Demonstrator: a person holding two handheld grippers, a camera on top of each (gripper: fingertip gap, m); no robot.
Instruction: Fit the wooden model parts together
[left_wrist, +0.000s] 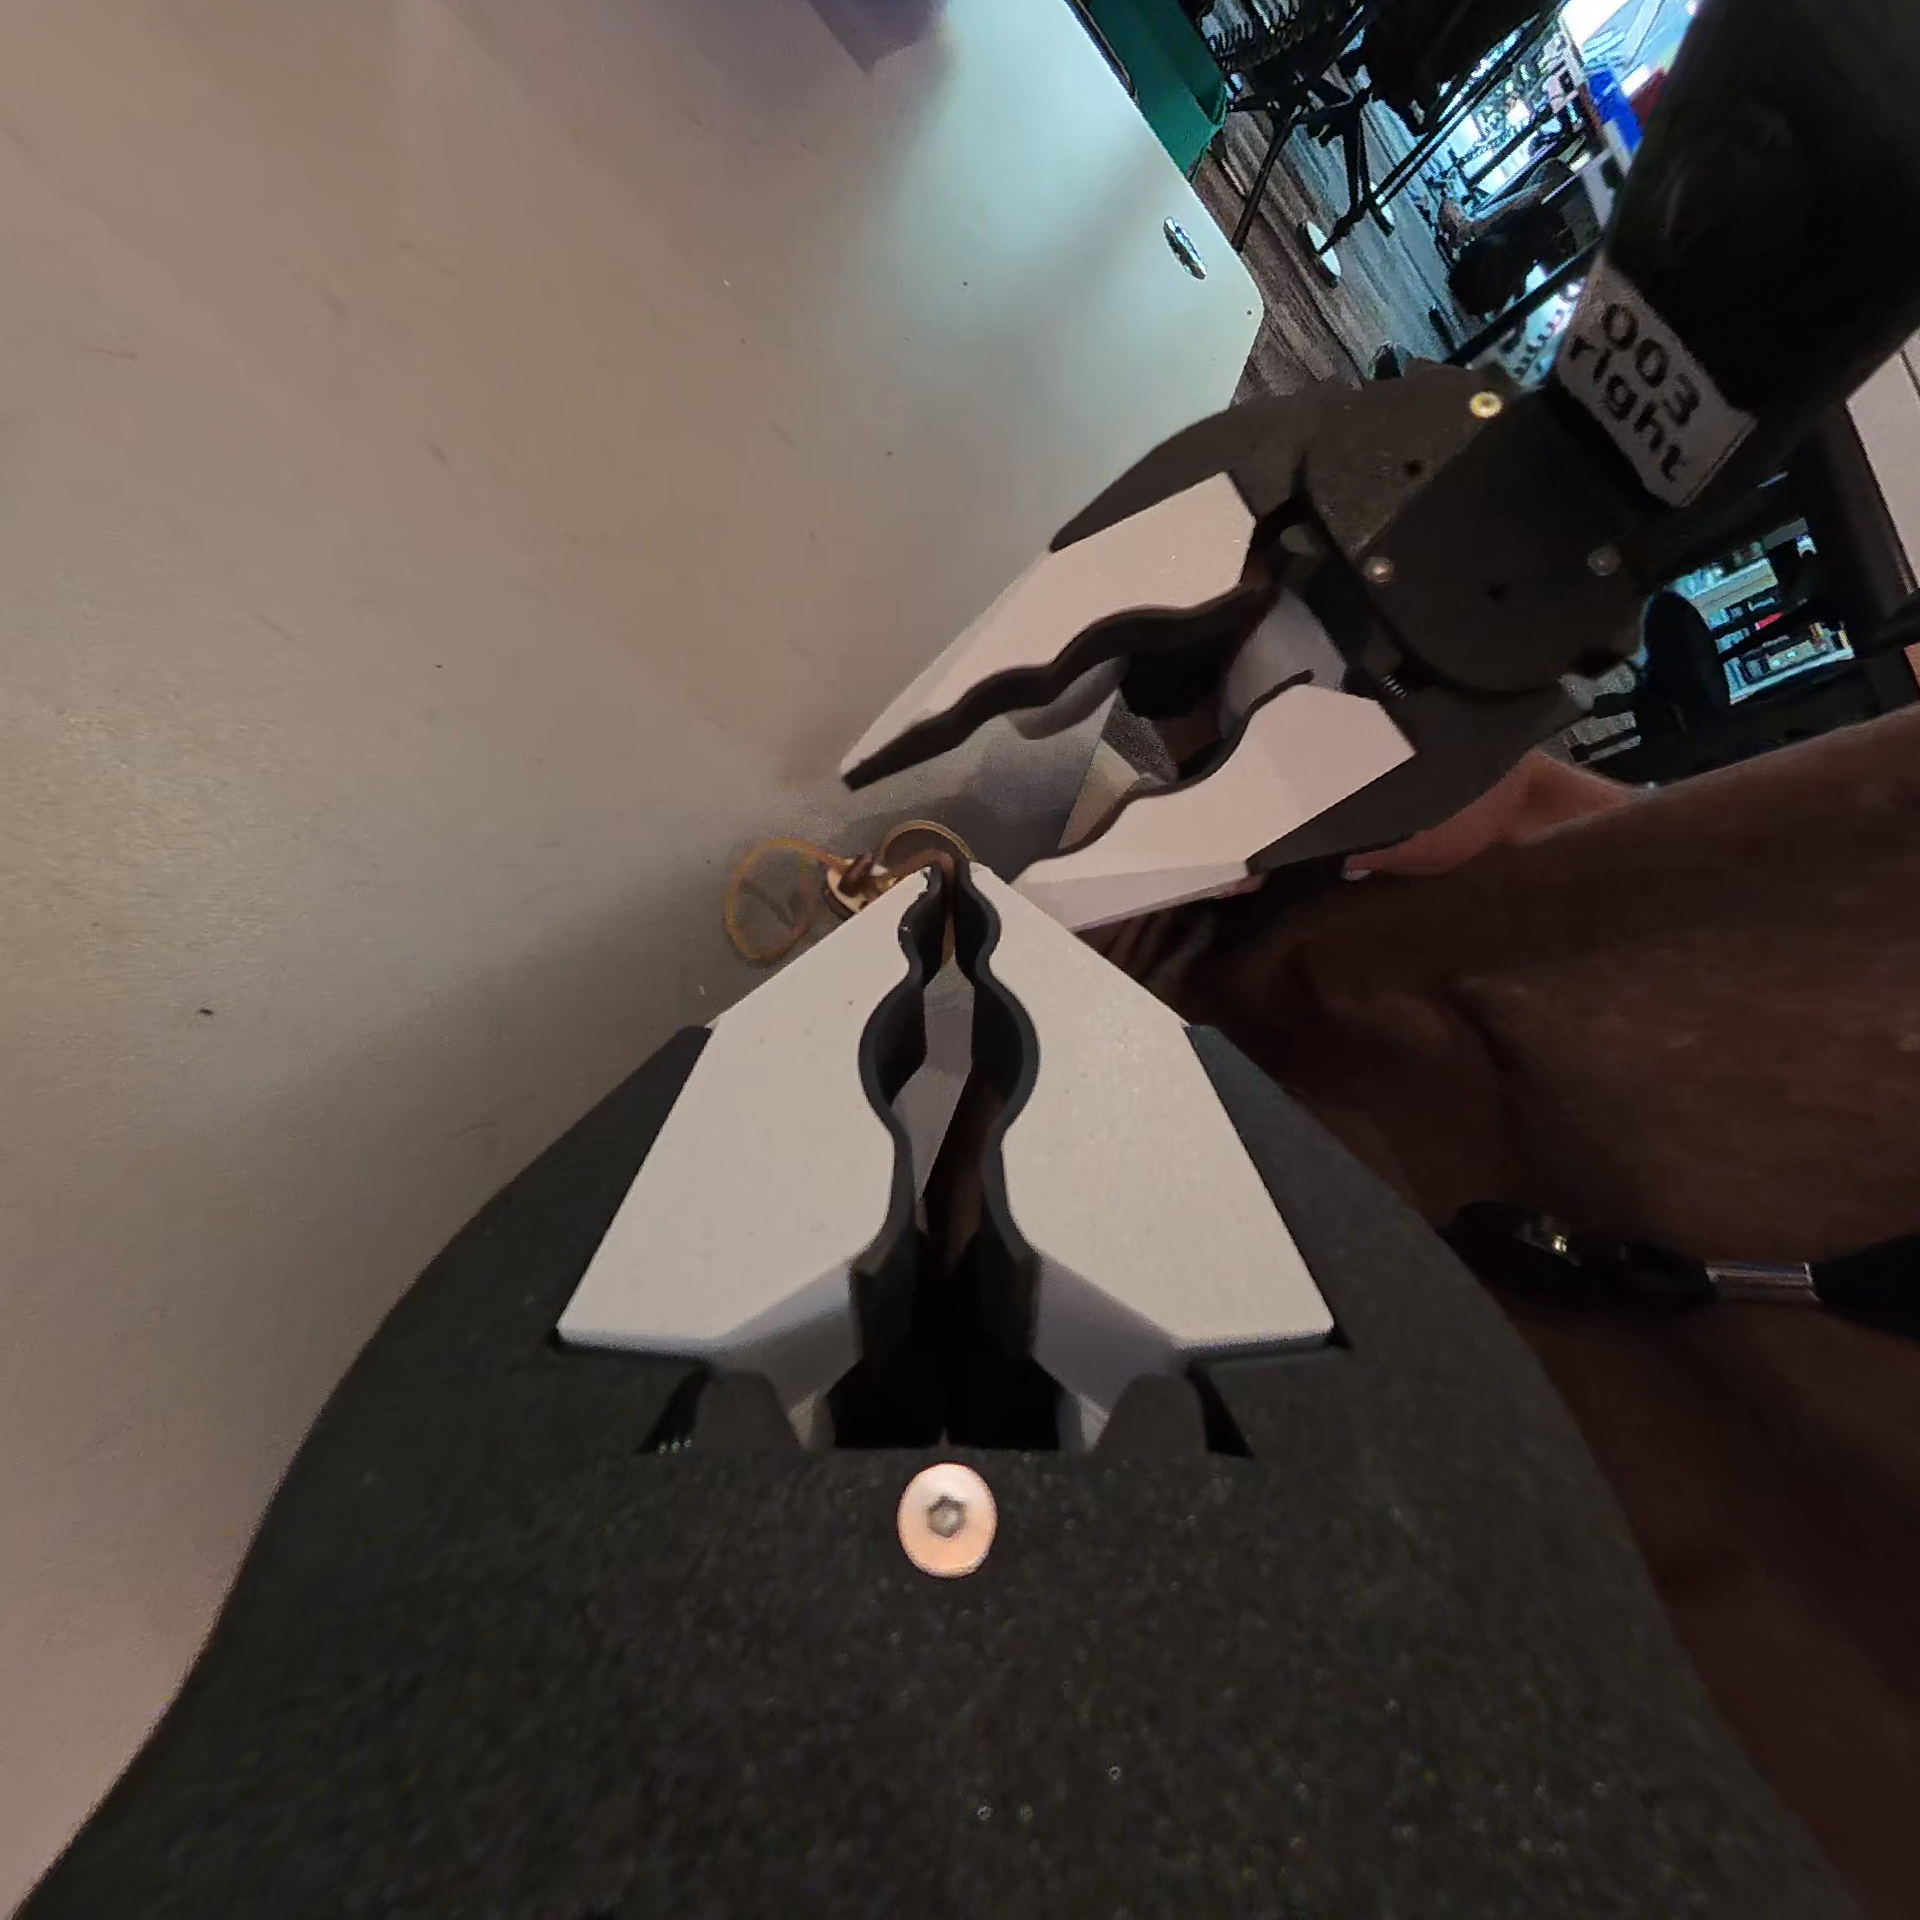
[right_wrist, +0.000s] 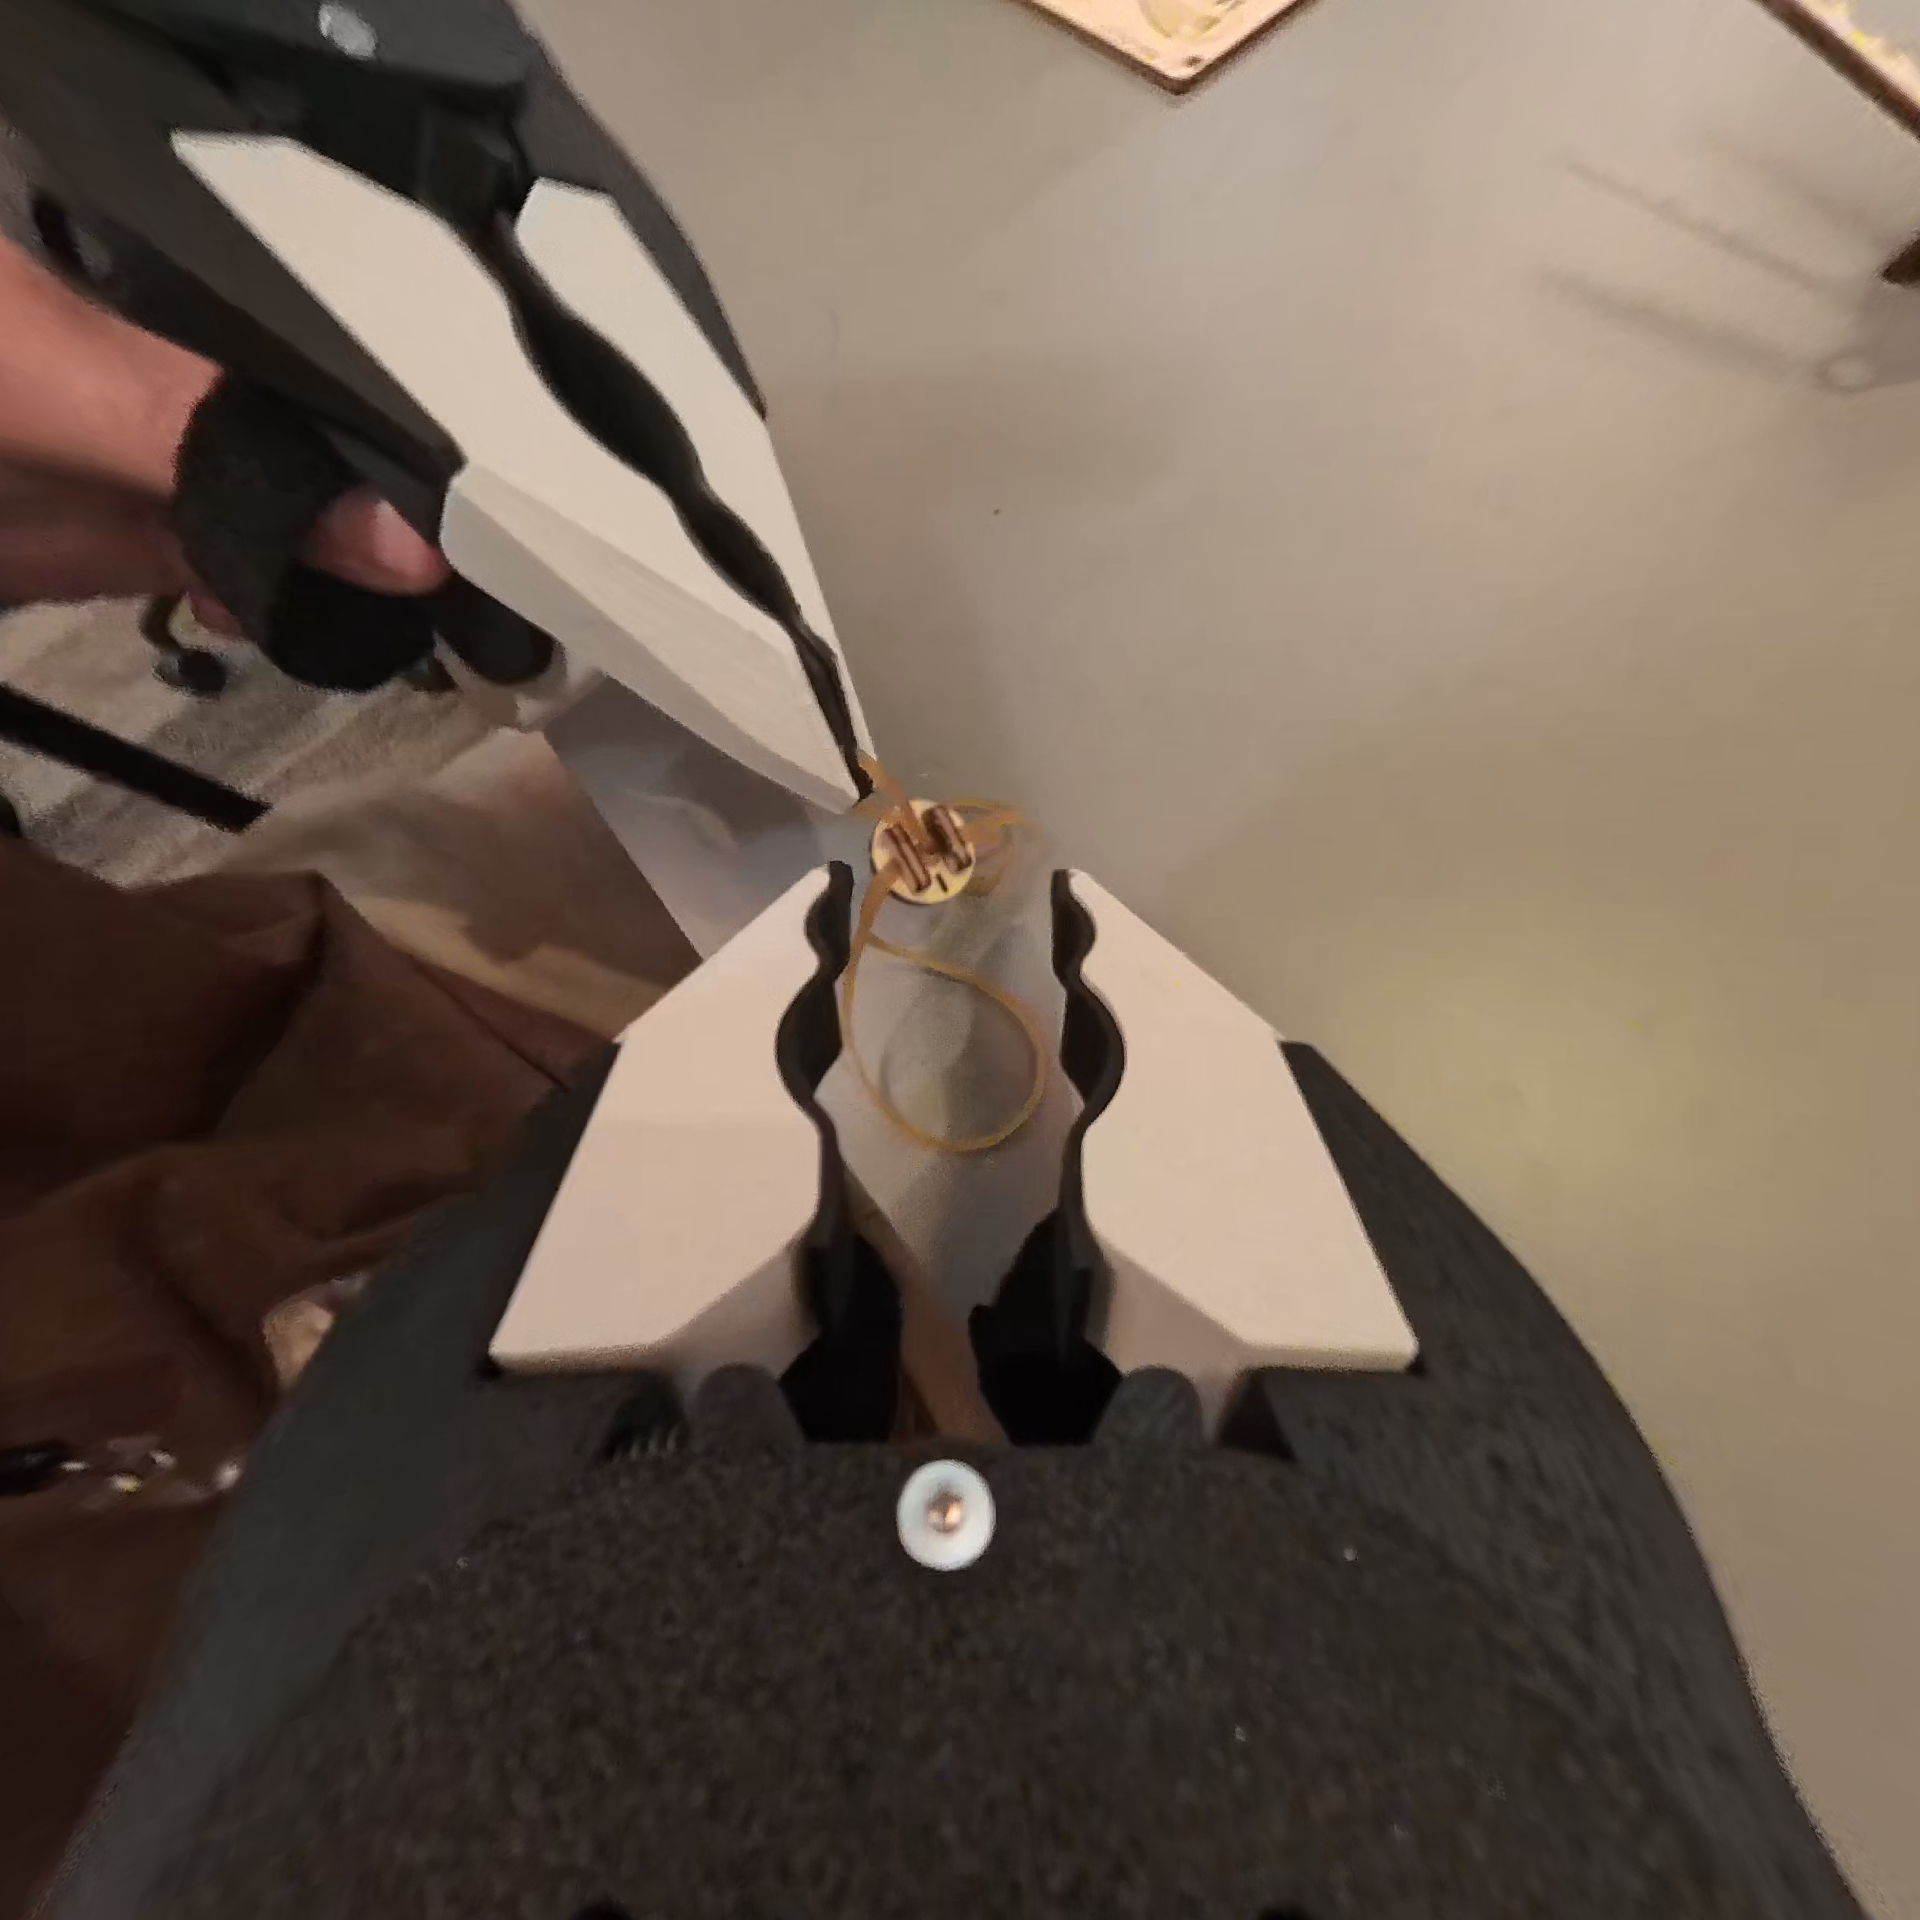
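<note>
Bare table (right_wrist: 1455, 623) lies open right of the wooden disc (right_wrist: 923, 860); the left gripper (right_wrist: 857, 795) crowds its left.

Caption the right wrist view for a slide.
Open right hand-held gripper nears a small wooden disc and rubber band pinched by the left hand-held gripper.

This looks like an office or lab workroom. A broad white table (left_wrist: 436, 540) runs toward a floor of grey carpet (left_wrist: 1309, 260). Beyond it stand black office chairs (left_wrist: 1320, 94) on wheeled bases, dark metal frames, a green panel (left_wrist: 1153, 73), and shelves (left_wrist: 1766, 623) packed with small goods.
</note>
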